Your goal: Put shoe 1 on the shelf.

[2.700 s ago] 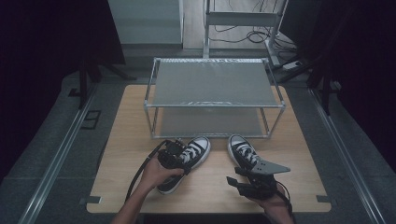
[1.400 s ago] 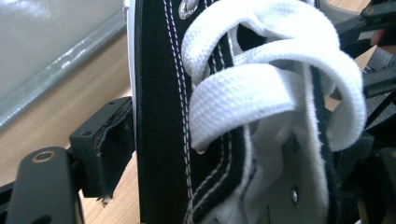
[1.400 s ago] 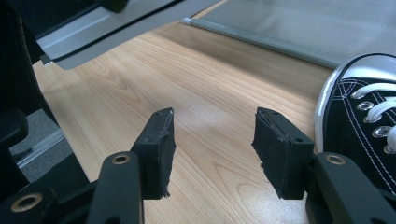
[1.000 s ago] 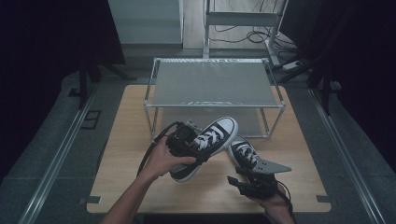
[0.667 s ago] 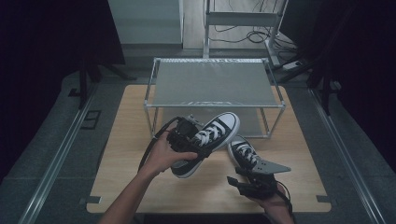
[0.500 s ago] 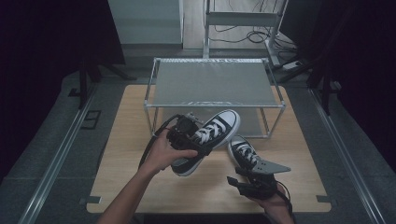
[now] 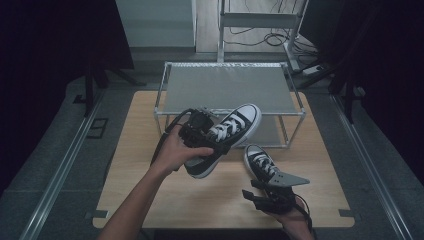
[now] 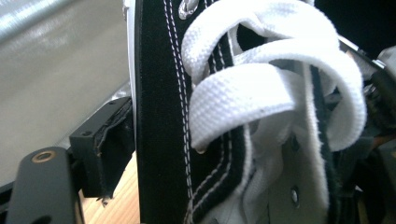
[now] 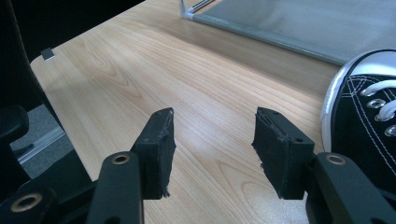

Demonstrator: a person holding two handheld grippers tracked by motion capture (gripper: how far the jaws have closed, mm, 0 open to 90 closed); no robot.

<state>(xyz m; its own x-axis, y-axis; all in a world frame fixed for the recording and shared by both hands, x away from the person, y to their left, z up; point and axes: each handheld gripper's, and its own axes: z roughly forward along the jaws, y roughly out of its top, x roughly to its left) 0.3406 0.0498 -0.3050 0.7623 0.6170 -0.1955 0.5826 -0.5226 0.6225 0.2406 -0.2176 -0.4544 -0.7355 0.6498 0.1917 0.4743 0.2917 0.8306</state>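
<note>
A black canvas sneaker [image 7: 227, 134] with white laces and a white toe cap hangs in the air in front of the rack, tilted toe-up. My left gripper [image 7: 210, 136] is shut on its laced side wall. In the left gripper view one pad [image 8: 109, 144] presses the black canvas of the sneaker [image 8: 163, 116]; the other pad is hidden behind the laces. The matching sneaker [image 7: 260, 162] lies on the table at the right. My right gripper [image 7: 257, 192] rests just in front of it, jaws open [image 9: 219, 149] over bare wood, that sneaker [image 9: 364, 116] beside its right jaw.
A two-tier metal rack [image 7: 230, 85] with grey shelves stands at the back of the wooden table [image 7: 145, 185]; its lower shelf edge [image 9: 280, 32] lies ahead of the right gripper. Metal floor rails run along both sides of the table.
The left gripper took the left sneaker off the table and has kept lifting it up and toward the rack. The right gripper and the other sneaker have not moved.
</note>
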